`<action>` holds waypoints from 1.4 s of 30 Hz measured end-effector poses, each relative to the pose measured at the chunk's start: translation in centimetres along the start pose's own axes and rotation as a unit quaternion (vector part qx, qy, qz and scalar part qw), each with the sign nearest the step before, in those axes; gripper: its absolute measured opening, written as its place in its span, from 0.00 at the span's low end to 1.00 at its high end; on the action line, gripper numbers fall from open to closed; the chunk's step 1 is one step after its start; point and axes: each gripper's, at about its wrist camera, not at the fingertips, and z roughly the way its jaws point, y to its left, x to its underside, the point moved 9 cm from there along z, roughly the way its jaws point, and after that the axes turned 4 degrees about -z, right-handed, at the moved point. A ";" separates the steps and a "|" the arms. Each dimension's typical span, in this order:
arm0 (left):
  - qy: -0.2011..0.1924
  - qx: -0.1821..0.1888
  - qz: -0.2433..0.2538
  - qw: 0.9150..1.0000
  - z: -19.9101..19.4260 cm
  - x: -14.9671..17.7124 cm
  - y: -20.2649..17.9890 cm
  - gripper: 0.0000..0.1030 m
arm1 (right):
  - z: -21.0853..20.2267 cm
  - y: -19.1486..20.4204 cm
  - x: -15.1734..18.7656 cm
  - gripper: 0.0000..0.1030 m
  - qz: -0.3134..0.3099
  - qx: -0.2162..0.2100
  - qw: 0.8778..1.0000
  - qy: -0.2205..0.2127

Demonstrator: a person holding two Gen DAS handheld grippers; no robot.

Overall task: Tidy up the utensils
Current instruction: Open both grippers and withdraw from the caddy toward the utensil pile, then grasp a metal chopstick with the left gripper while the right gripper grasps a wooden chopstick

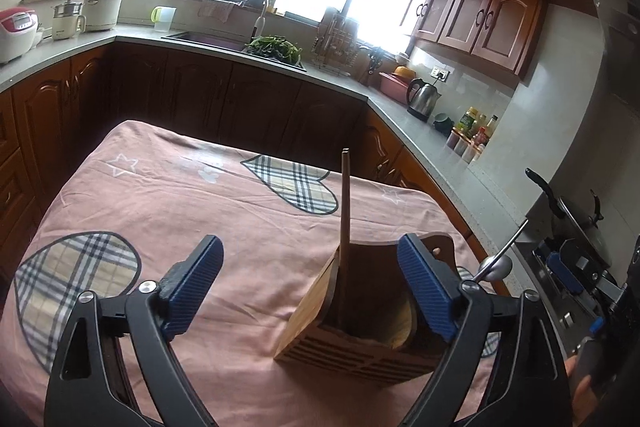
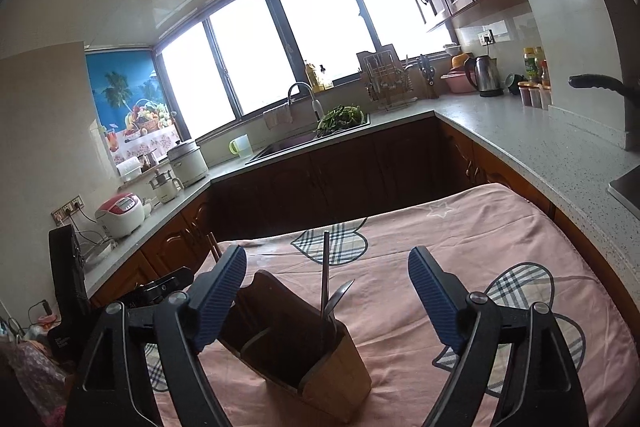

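A slatted wooden utensil holder (image 1: 360,343) stands on the pink cloth, low between my left gripper's (image 1: 310,243) wide-open blue pads. Dark wooden chopsticks (image 1: 345,211) stand upright in its left compartment. A metal spoon handle (image 1: 498,261) pokes out behind the right pad. In the right wrist view the same holder (image 2: 320,367) sits just ahead of my open right gripper (image 2: 328,254), with a straight metal handle (image 2: 325,267) and a spoon (image 2: 340,297) standing in its right compartment. Neither gripper holds anything. The right gripper's blue pad (image 1: 560,267) also shows at the left wrist view's right edge.
The table wears a pink cloth with plaid hearts (image 1: 292,187) and ends short of dark wooden cabinets (image 1: 240,99). Grey counters wrap around, carrying a sink (image 2: 288,143), kettle (image 1: 422,99), bottles (image 1: 474,131) and rice cooker (image 2: 120,215). A stove with a pan (image 1: 576,215) lies right.
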 end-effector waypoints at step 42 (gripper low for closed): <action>0.118 -0.018 -0.004 0.993 -13.0 18.7 2.9 0.96 | -13.7 1.0 15.3 0.94 0.025 -0.028 0.993 0.109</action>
